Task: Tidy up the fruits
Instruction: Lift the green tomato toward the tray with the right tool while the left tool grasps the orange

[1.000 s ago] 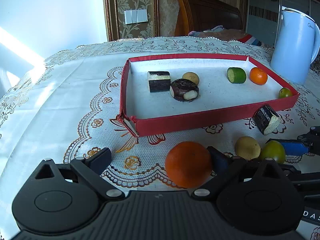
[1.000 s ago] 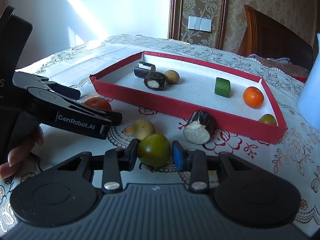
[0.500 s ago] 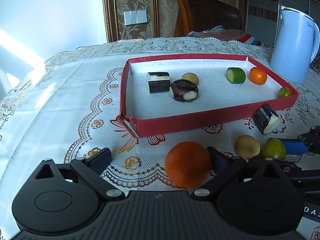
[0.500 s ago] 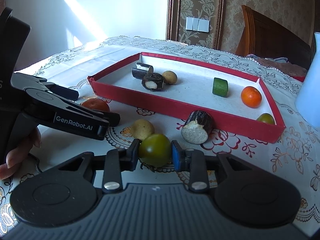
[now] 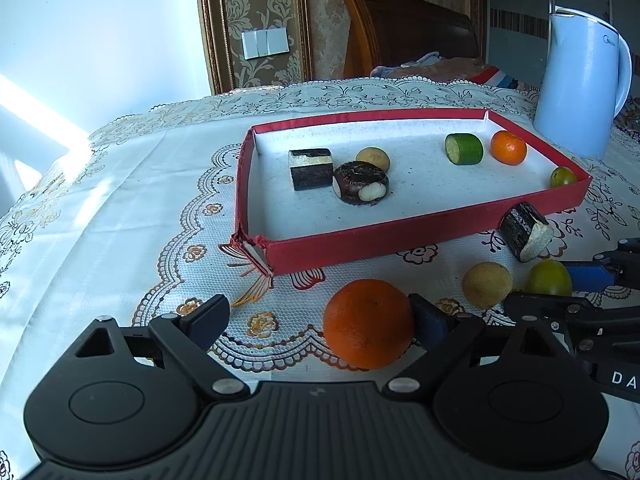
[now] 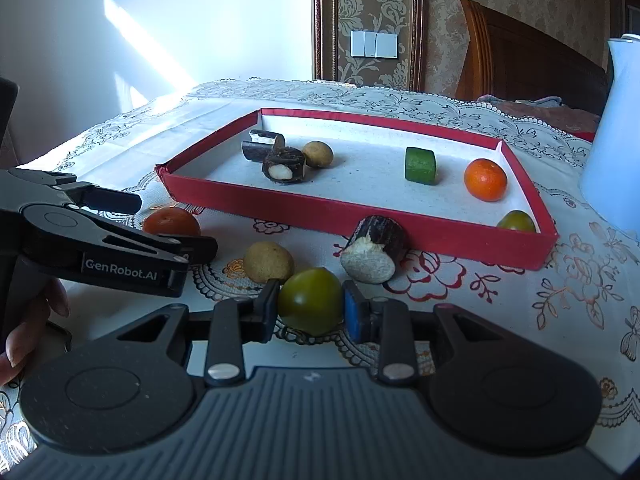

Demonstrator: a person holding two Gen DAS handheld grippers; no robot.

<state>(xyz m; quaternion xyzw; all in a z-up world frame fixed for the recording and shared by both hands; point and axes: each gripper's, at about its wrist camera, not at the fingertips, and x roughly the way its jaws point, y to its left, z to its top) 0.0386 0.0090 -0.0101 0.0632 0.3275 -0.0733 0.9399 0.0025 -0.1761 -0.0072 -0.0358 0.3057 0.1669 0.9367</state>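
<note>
A large orange (image 5: 368, 322) lies on the lace tablecloth between the fingers of my left gripper (image 5: 316, 318). The jaws are closing: the right pad touches the orange, the left pad stands well clear of it. My right gripper (image 6: 310, 312) is shut on a green round fruit (image 6: 311, 294), which rests on the cloth. The red tray (image 5: 360, 246) lies beyond both and holds dark cut pieces, a tan fruit, a green cut piece (image 5: 464, 149), a small orange (image 5: 508, 147) and a small green fruit (image 5: 563, 177).
A tan round fruit (image 6: 269, 262) and a dark cut cylinder (image 6: 376, 254) lie on the cloth just ahead of the right gripper, in front of the tray wall (image 6: 280, 204). A pale blue kettle (image 5: 580, 88) stands at the far right. A hand (image 6: 24, 332) holds the left gripper.
The right gripper's pads have closed in onto the green fruit. The left gripper's left finger has edged slightly inward toward the orange. Neither fruit has moved.
</note>
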